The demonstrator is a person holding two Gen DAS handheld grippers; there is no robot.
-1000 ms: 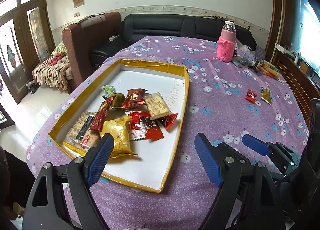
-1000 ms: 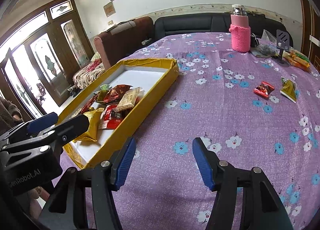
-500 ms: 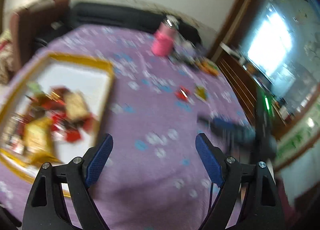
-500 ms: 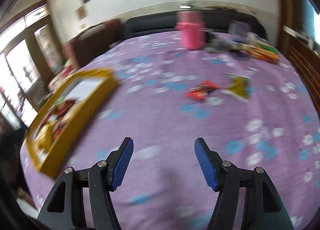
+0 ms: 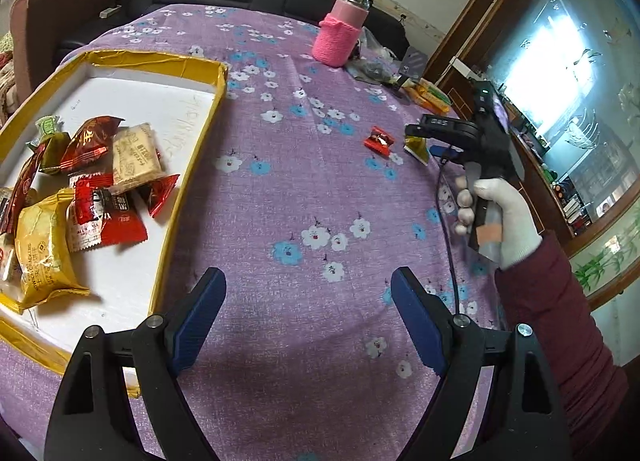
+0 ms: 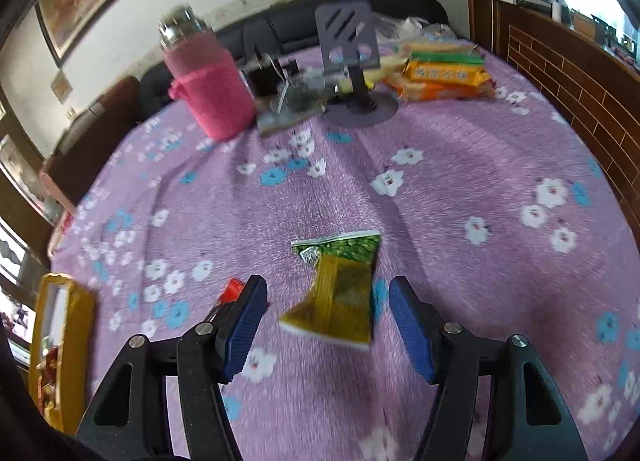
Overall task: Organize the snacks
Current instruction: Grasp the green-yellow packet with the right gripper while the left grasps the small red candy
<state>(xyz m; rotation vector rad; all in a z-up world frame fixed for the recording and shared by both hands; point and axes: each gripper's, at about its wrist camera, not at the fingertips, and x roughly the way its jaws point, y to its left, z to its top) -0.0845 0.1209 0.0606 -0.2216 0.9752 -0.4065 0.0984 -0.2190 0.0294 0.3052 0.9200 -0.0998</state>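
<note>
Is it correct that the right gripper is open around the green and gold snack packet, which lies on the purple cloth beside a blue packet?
Not quite. The neighbouring packet is red, not blue, as the right wrist view shows. The right gripper is open around the green and gold snack packet on the purple cloth.

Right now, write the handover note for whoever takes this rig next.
Left gripper: jaws open, empty, above bare purple floral tablecloth beside the yellow-rimmed white tray.
Right gripper: jaws open, straddling the green-and-gold snack packet, not gripping it.
Done: a pile of wrapped snacks lies in the tray.
Left: the green-and-gold packet and the small red wrapped candy next to it remain on the cloth; move both to the tray.
</note>
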